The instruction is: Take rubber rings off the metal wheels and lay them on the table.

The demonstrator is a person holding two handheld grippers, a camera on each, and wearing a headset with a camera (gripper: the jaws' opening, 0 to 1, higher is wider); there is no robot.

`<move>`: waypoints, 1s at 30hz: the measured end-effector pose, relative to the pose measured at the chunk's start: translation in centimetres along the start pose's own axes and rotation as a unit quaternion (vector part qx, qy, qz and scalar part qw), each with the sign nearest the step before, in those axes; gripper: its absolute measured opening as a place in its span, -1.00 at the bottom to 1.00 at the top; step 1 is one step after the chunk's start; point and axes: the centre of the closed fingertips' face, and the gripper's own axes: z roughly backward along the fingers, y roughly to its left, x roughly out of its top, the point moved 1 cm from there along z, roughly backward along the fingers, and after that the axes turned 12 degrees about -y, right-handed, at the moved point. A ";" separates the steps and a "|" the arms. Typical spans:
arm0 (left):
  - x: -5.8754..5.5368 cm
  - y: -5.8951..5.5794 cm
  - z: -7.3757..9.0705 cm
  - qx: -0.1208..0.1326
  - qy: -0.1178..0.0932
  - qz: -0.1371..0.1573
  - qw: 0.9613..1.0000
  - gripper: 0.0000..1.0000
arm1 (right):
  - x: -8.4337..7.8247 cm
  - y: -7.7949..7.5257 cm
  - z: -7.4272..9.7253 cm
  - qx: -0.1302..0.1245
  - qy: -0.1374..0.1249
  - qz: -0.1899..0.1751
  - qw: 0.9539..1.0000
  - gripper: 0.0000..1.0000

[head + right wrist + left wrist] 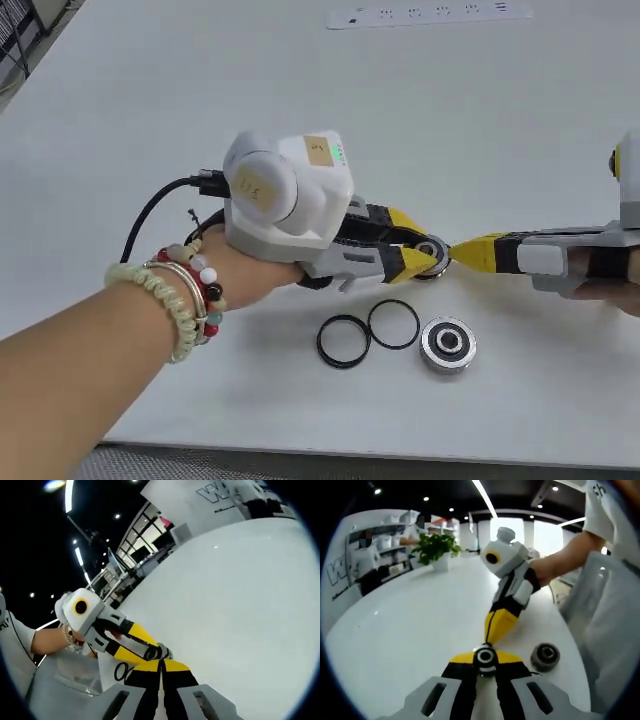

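Table [300, 100]: far half open up to the power strip [430, 15]. Near edge obstructed by two touching rubber rings [343, 341] and a metal wheel [447, 344] just beside them.

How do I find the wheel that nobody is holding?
On the white table, look near the front edge. Two black rubber rings lie there, and the loose wheel sits just right of them: thick shiny metal, not a thin hoop.
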 end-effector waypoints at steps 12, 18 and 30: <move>-0.1 -0.1 0.1 0.000 0.002 0.000 1.000 -0.71 | 0.0 0.8 0.0 0.007 -0.001 -0.019 1.000 -1.00; -0.1 -0.1 0.1 -0.001 0.002 -0.002 1.000 -0.72 | 0.1 1.2 -0.1 0.003 0.003 -0.018 1.000 -1.00; -0.1 -0.2 0.0 0.000 0.003 -0.002 1.000 -0.72 | 0.1 1.9 -0.3 0.011 0.006 -0.015 1.000 -1.00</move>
